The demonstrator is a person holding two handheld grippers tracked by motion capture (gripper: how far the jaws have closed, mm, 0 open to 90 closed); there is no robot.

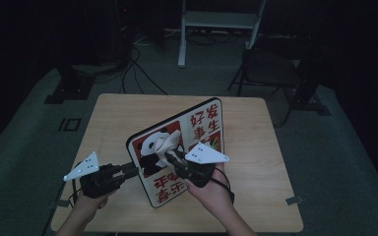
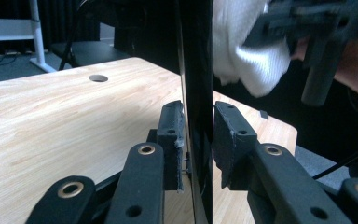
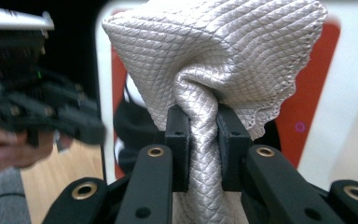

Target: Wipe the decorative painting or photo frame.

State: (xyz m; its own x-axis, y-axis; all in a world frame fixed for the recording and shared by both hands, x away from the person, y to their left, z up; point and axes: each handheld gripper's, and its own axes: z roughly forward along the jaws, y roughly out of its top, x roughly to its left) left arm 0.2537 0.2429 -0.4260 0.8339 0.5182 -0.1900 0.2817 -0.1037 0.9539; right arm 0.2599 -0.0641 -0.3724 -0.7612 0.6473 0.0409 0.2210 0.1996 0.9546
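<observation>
Two views differ: left gripper [image 2: 198, 140] fingers clamp sign [image 2: 196, 70] edge; right gripper [image 3: 204, 140] pinches cloth [image 3: 214, 56].

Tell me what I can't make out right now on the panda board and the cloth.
- Panda board: part of its picture, high view, covered by the cloth and right gripper.
- Board face: left gripper view, seen edge-on.
- Cloth's lower end: right gripper view, cut off at the bottom edge.
- Left gripper: its grip, high view, too small.

Beyond my wooden table [image 1: 256, 147] I see dim grey carpet [image 1: 334, 147], tangled cables [image 1: 138, 69], a black folding chair [image 1: 270, 69] and a white frame [image 1: 216, 22].
</observation>
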